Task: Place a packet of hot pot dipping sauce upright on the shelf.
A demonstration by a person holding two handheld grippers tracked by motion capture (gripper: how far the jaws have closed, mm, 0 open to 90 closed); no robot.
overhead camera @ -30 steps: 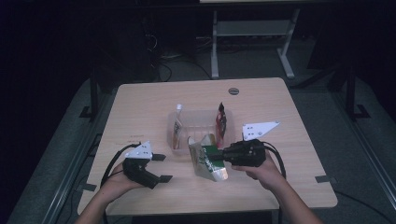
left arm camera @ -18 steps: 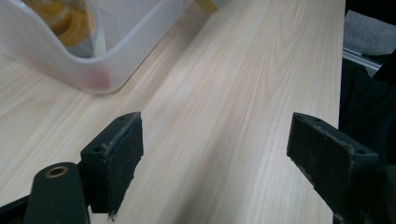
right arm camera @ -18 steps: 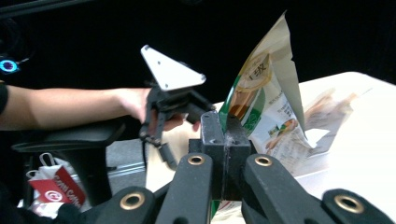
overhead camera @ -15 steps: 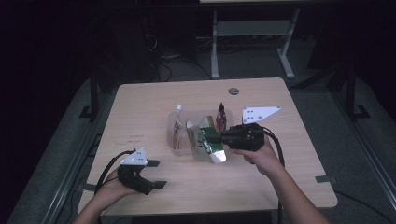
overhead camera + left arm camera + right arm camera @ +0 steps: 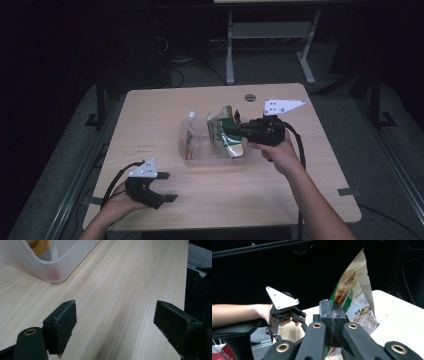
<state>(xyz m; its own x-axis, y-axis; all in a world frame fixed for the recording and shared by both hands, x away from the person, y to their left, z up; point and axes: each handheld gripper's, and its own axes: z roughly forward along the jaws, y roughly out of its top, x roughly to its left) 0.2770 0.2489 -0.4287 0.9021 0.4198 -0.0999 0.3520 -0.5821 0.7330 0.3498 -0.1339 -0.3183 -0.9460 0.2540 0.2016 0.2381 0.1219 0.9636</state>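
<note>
High view: fixed above the person's side, facing forward and down on the whole table point(image 5: 150, 115). Left gripper view: low, close to the tabletop, catching the clear tub point(image 5: 53, 267) corner. Right gripper view: level, close behind its jaws (the left gripper point(image 5: 284, 315) shared with the high view).

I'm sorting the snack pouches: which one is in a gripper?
The green-and-white pouch, clamped by the right hand-held gripper above the clear bin; the other pouch sits inside it.

room: dark, dim light | table point(image 5: 165, 107): pale wood, round grommet point(image 5: 250, 97) near far edge | floor point(image 5: 390, 125): grey | beyond table: white metal stand point(image 5: 265, 35), cables point(image 5: 175, 65) on floor | tape marks point(image 5: 347, 191) at table edges
</note>
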